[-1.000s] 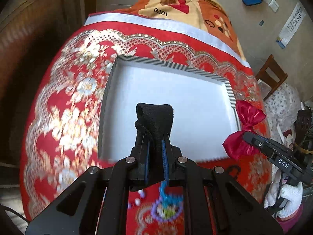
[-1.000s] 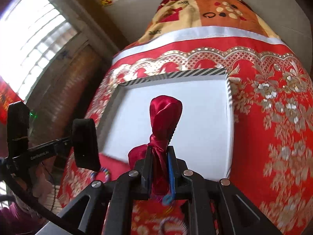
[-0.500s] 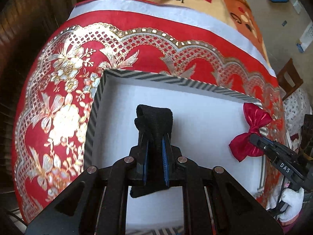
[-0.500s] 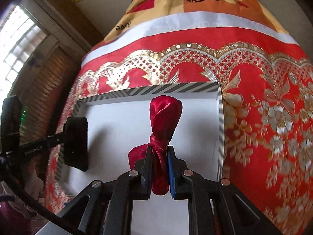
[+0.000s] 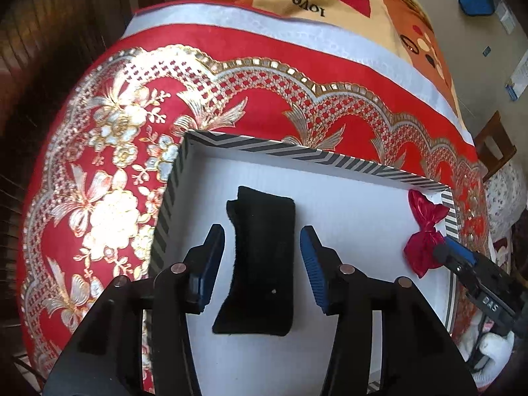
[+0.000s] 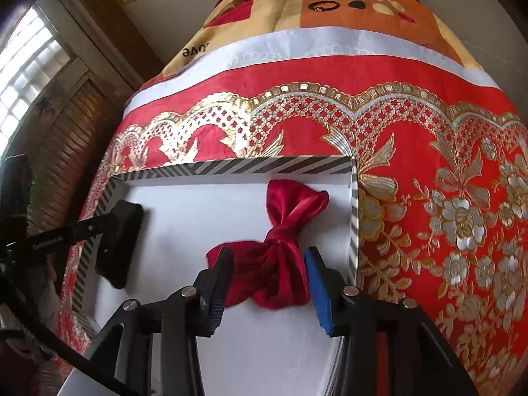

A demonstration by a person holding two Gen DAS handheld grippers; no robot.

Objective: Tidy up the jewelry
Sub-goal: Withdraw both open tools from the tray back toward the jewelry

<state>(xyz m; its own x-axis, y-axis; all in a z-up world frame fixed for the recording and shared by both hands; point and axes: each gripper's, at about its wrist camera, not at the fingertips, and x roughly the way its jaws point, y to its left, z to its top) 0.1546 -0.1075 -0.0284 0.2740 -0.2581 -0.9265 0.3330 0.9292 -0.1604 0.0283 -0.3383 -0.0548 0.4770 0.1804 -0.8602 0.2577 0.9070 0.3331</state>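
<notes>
A shallow white box with a black-and-white striped rim (image 5: 297,151) (image 6: 231,166) sits on a red and gold tablecloth (image 5: 99,198) (image 6: 445,214). A black velvet piece (image 5: 257,264) (image 6: 120,241) lies on the box floor between the jaws of my left gripper (image 5: 261,234). Those jaws are opening, and the pads stand clear of the piece. A red satin bow (image 6: 280,247) (image 5: 424,231) lies in the box's right part between the jaws of my right gripper (image 6: 269,254) (image 5: 462,260). They are opening too, and the pads do not press on the bow.
A blanket printed with "love" (image 5: 330,0) (image 6: 297,0) covers the far end of the table. A wooden chair (image 5: 495,145) stands at the right. A window (image 6: 26,66) and wooden shutters (image 6: 76,138) are at the left.
Both grippers came forward and down over the box. Then both opened, letting the black piece and the red bow go onto the box floor.
</notes>
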